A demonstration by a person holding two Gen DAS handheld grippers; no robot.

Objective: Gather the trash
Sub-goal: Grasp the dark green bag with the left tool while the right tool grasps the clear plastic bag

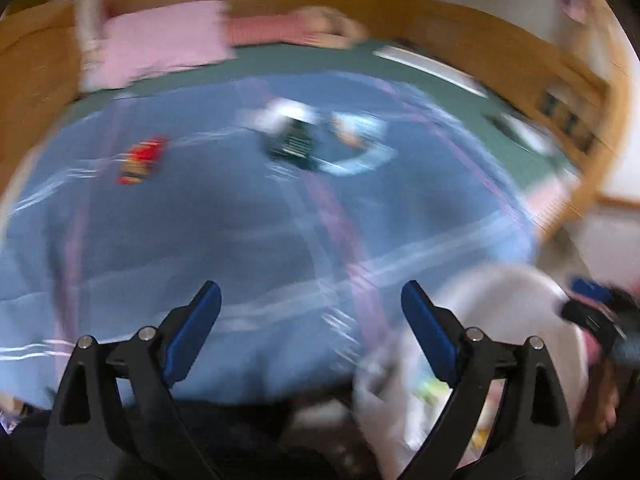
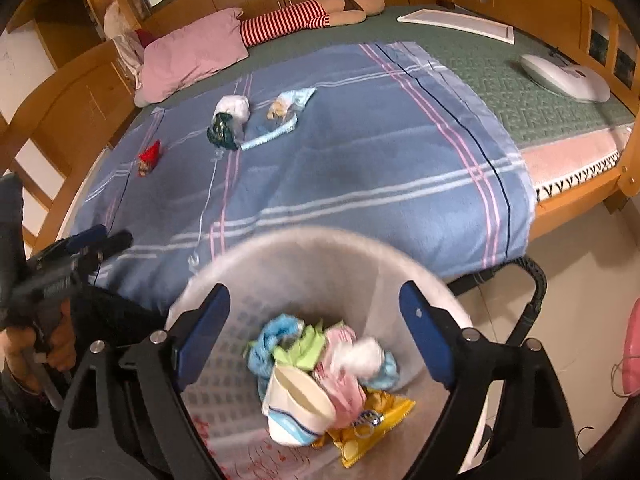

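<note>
A white waste basket (image 2: 304, 256) stands at the foot of the bed and holds several crumpled wrappers and a paper cup (image 2: 298, 404). My right gripper (image 2: 316, 312) is open and empty right above the basket. On the blue blanket (image 2: 360, 168) lie a red wrapper (image 2: 149, 157), a dark green bag (image 2: 222, 131) with a white wad (image 2: 236, 106), and a light blue wrapper (image 2: 294, 100). The left wrist view is blurred. My left gripper (image 1: 312, 304) is open and empty over the blanket's near edge. The red wrapper (image 1: 142, 158) and dark bag (image 1: 294, 144) lie farther up the bed. The basket (image 1: 516, 312) is at its right.
A pink pillow (image 2: 192, 54) and a striped plush toy (image 2: 312, 12) lie at the head of the bed. A white oval device (image 2: 566, 76) and a flat white board (image 2: 456, 22) rest on the green mattress cover. The wooden bed frame (image 2: 624, 176) surrounds it. A pink item (image 2: 632, 356) sits on the floor.
</note>
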